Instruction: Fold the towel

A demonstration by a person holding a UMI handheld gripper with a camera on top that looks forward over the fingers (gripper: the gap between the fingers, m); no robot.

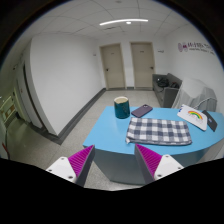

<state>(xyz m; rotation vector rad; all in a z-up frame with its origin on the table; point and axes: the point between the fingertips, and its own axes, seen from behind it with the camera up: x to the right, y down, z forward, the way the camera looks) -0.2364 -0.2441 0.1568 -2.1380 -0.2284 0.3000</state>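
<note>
A: Cup (121, 107), phone (142, 110), then checked towel (158, 130) flat on the blue worktop (108, 135).
B: Hand-held gripper (113, 160)?
A: Released, empty, well short of towel. I'd approach low, pinch one near corner, fold across.

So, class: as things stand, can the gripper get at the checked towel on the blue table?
Probably yes: the gripper is open, the checked towel lies flat ahead of its fingers, nothing between, and the teal cup stands beyond.

White walls (60, 70), two doors (113, 65), blue table (110, 133).
</note>
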